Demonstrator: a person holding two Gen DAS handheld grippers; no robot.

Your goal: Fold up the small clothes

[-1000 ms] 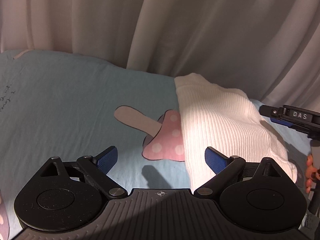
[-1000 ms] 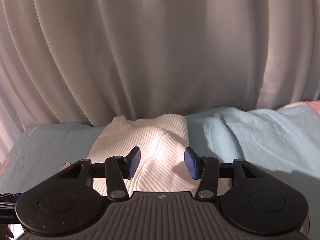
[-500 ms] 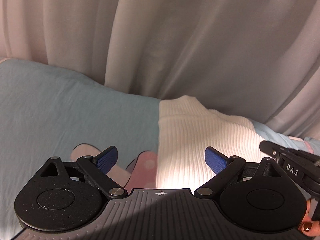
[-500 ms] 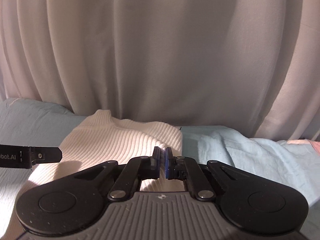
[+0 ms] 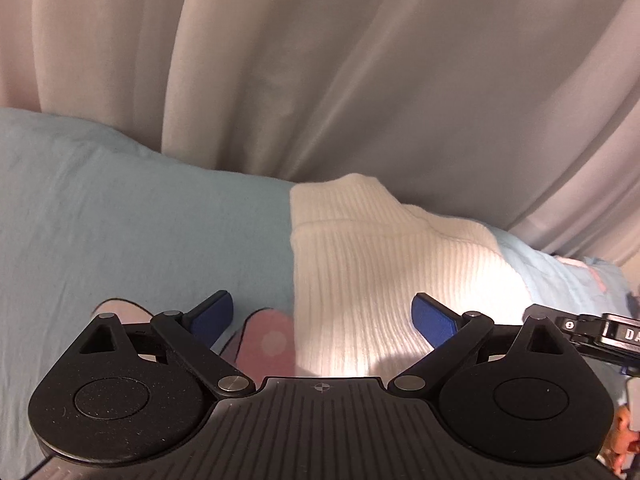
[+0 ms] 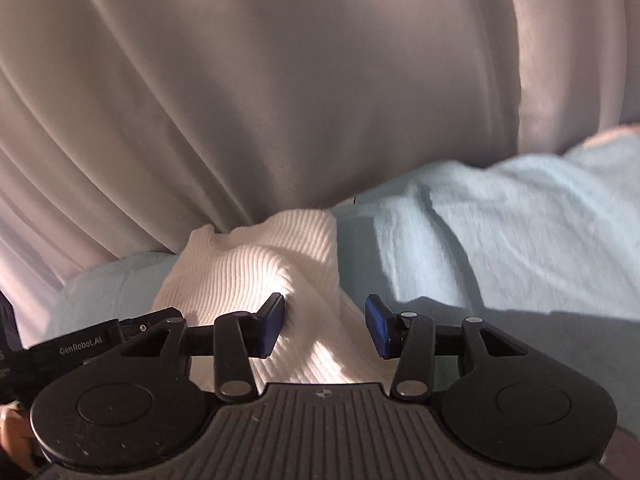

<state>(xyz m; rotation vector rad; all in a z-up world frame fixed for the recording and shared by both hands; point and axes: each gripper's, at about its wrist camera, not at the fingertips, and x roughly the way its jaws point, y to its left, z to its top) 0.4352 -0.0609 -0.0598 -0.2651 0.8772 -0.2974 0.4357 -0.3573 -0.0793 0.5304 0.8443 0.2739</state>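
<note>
A white ribbed knit garment (image 5: pixel 384 264) lies folded on the light blue bed sheet (image 5: pixel 120 216), close to the curtain. My left gripper (image 5: pixel 322 316) is open, its jaws spread wide over the garment's near left edge, holding nothing. My right gripper (image 6: pixel 325 326) is open with the garment's near right part (image 6: pixel 276 268) between and below its blue pads, not clamped. The right gripper's body shows at the right edge of the left wrist view (image 5: pixel 592 330). The left gripper's body shows at the left of the right wrist view (image 6: pixel 88 346).
A pale pleated curtain (image 5: pixel 320 72) hangs right behind the garment. A pink mushroom print (image 5: pixel 268 344) on the sheet lies beside the garment's left edge. The sheet is rumpled into folds to the right (image 6: pixel 500 232).
The right gripper was open, shut half a second ago, and now stands open again. Both views have shifted and tilted. The left gripper stays open.
</note>
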